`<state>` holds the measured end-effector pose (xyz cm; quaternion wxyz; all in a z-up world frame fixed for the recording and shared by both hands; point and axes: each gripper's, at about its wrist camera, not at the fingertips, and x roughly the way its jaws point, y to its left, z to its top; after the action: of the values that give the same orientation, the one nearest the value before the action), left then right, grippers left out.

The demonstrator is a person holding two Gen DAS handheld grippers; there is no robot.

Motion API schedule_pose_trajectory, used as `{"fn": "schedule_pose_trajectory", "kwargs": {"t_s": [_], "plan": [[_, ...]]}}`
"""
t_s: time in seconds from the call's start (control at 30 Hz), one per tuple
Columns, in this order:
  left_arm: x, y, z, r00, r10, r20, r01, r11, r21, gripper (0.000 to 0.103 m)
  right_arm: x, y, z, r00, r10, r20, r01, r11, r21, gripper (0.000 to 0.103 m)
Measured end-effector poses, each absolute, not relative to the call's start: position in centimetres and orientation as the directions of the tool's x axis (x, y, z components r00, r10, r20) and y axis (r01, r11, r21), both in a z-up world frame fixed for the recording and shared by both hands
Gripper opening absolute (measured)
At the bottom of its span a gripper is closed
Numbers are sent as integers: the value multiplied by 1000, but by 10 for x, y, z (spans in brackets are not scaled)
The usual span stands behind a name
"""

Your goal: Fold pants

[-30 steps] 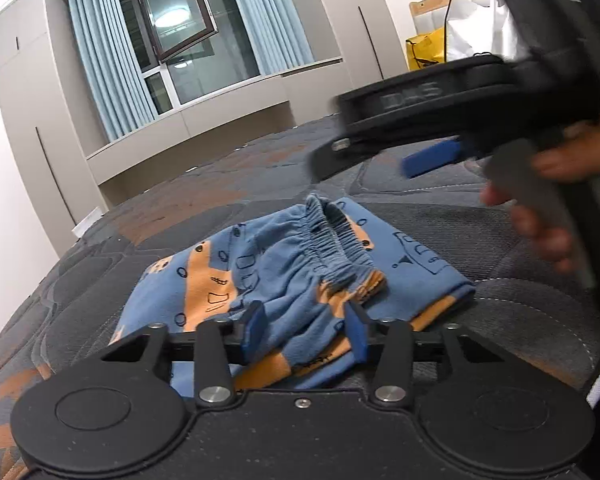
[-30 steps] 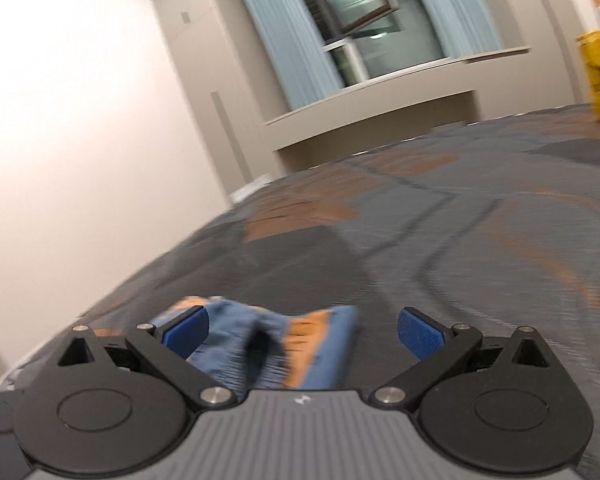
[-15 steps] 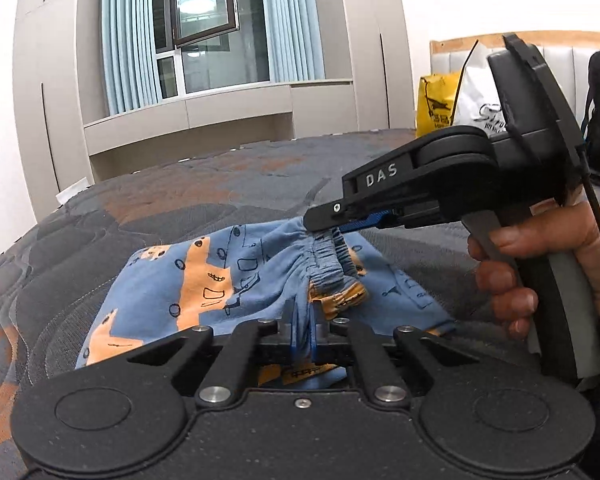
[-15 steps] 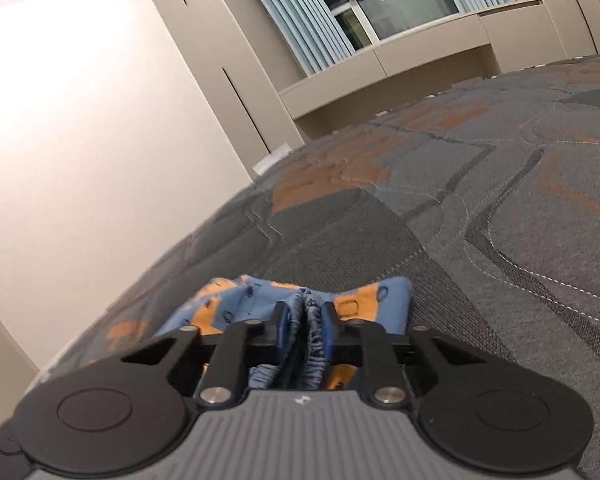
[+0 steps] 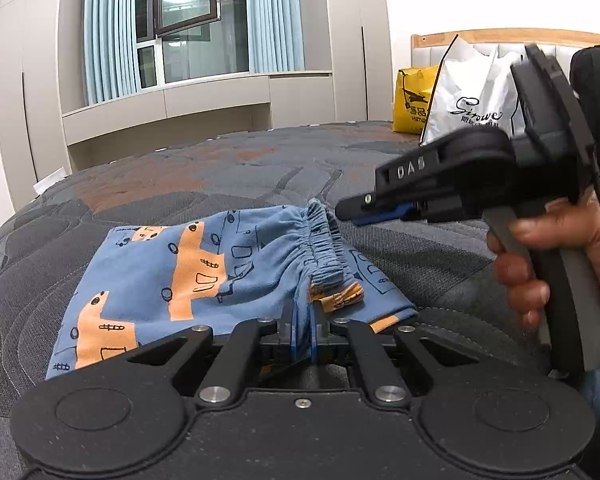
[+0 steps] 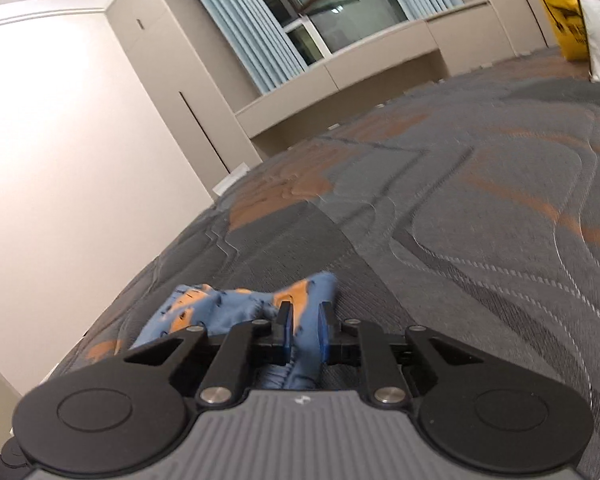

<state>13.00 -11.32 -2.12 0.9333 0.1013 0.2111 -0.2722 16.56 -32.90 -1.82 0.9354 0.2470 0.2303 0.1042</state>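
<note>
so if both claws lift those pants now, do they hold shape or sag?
Probably sag: the pants are thin knit, already rumpled and draped on the bed. The gathered waistband is thicker, so the grip there likely holds. They look light; cloth between the left claw and right claw should droop.

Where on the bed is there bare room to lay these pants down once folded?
Bare bedspread runs from the pants toward the window side, and also between the waistband and the yellow bag and white bag. The near edge is crowded: left gripper and right gripper both clamp the cloth.
</note>
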Motion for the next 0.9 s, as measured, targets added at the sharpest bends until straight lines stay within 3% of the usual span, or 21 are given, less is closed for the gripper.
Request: {"fn": "schedule_pose_trajectory", "kwargs": {"t_s": [0.2,0.4,0.5,0.67,0.73,0.83,0.9], "plan": [[127,-114,-13,758,-492,-427,564,824,52,2,161,-324,-16,882,313,-353,-97,852,515,21],[124,-122,-23,729,-513,-454,594,803,47,2,157,-320,-10,893,293,-341,-94,863,496,37],[125,-113,-21,732,-523,-437,586,810,14,7,156,-315,-9,893,277,-354,-86,879,469,58],[124,-83,-3,811,-453,-369,483,875,-12,57,152,-305,-3,907,225,-356,-73,916,395,96],[131,-64,3,848,-390,-359,405,913,-36,65,151,-298,1,915,201,-351,-67,930,360,101],[145,-38,5,902,-245,-355,243,969,-49,87,152,-286,4,916,179,-358,-65,949,308,103],[157,-23,3,914,-152,-376,140,988,-61,92,156,-272,5,910,165,-380,-67,963,259,103]]}}
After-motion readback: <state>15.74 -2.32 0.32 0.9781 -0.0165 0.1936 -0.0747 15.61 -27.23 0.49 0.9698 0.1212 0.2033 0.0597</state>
